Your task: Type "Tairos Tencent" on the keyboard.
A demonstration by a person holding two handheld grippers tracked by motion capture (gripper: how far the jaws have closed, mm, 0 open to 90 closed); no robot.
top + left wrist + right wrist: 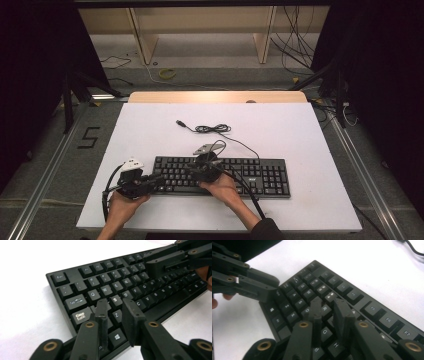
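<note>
Keyboard [222, 175] lies at table [300, 135] 6 o'clock, rigid, light, slick-keyed, so grip its end edges; left gripper [115, 315] and right gripper [328, 312] hover over keys, fingers slightly apart, empty.

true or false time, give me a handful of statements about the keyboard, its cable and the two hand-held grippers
1. The keyboard lies on the white table. True.
2. The left hand-held gripper is over the number pad. False: it is over the keyboard's left end, near Caps Lock, S and Z.
3. The right hand-held gripper has a key pinched between its jaws. False: its jaws stand a little apart above the keys around R and G, with nothing between them.
4. The cable lies partly bundled on the table behind the keyboard. True.
5. The cable's plug sits in a socket. False: it lies loose on the table.
</note>
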